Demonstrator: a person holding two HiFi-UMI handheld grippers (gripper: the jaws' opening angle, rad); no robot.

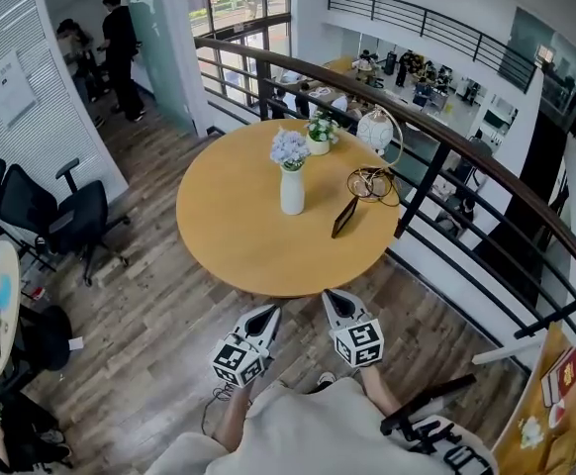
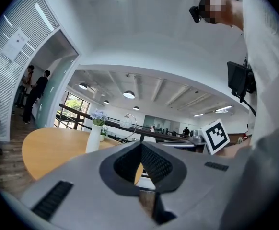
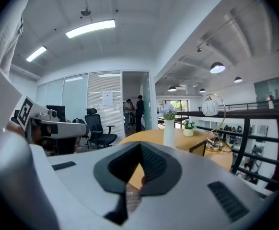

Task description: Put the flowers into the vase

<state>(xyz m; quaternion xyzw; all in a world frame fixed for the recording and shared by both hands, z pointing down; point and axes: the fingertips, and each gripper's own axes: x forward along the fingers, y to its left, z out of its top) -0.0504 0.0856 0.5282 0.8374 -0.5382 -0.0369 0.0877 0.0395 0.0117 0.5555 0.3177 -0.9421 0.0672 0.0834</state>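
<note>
Left tool (image 1: 265,315) and right tool (image 1: 337,300) are side by side at my waist. Both are pinched narrow, tips together, nothing between them. Each carries its cube of black-and-white square markers, a pattern with no letters.

The round wooden desk (image 1: 234,240) has its near rim just ahead of the tool tips.

Well ahead of both tools, near the desk's middle, the white vase (image 1: 292,192) stands upright. The pale blue flowers (image 1: 290,147) sit in its mouth.

To the right of the vase, beyond my right tool, lie a tilted dark flat panel (image 1: 345,217) and a coil of cable (image 1: 370,183).

At the far rim are a small potted plant (image 1: 320,135) and a white globe lamp (image 1: 375,130).

Far left of my left tool, a paper sheet (image 1: 8,87) hangs on the blinds, its print too small to read.
</note>
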